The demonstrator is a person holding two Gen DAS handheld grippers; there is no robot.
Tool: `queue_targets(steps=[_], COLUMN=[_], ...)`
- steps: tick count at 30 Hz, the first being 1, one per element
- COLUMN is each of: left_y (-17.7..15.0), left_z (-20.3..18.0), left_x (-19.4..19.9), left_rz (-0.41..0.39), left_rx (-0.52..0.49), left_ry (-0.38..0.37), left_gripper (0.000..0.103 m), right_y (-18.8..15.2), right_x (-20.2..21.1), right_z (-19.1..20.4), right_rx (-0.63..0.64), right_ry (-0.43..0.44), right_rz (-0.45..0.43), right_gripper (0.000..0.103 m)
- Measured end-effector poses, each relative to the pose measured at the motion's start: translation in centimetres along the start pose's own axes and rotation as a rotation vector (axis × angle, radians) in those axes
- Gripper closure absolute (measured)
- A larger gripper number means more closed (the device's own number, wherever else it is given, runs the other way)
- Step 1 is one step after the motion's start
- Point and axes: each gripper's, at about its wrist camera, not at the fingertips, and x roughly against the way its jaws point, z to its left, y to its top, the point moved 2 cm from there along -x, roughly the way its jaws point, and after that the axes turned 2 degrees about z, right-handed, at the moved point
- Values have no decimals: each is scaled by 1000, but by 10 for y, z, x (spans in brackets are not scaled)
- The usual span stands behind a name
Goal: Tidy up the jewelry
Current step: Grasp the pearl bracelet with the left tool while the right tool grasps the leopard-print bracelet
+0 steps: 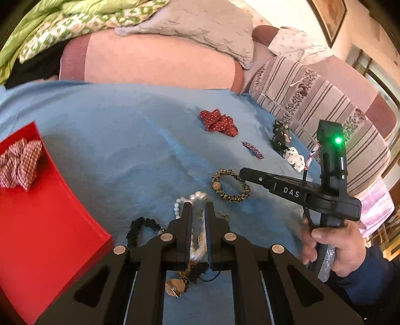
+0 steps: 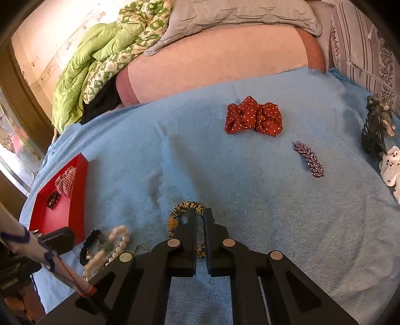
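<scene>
Your red tray (image 1: 62, 225) sits at the blue blanket's left edge, holding a checked scrunchie (image 1: 18, 165). A leopard-print bracelet (image 1: 231, 185), pearl strand (image 1: 192, 198) and red dotted scrunchie (image 1: 218, 122) lie loose.

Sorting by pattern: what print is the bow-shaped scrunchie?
Red with white dots, clearest in the right wrist view.

I'm working over a bed w/ a blue blanket (image 2: 250, 175) spread flat. Behind it a pink bolster (image 2: 220, 62) runs across, w/ a grey pillow (image 2: 237, 12) on top and a green quilt (image 2: 100, 65) bunched beside it. Striped floral cushion (image 1: 312, 100) off to my right. Framed picture (image 1: 330, 17) on the pale wall (image 1: 350, 45) above it. To my left, a patterned glass window (image 2: 15, 147) in a dark wood frame lets in bright daylight.
</scene>
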Motion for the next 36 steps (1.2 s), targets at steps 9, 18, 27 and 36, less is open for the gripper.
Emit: queue_targets(steps=[9, 18, 27, 36], left_y=[-8, -11, -1, -5], left_z=[-12, -15, 4, -10], left_x=[-11, -45, -54, -74], left_rz=[56, 108, 138, 157], left_rx=[-64, -106, -58, -158], left_ry=[27, 190, 211, 391], left_gripper=[75, 75, 76, 91], right_y=[0, 0, 5, 10], right_x=[-11, -35, -24, -14], right_z=[-8, -1, -4, 8], right_rx=[-38, 61, 87, 71], right_ry=[-5, -79, -121, -58], right_rz=[49, 94, 51, 3], right_gripper=[90, 82, 95, 95])
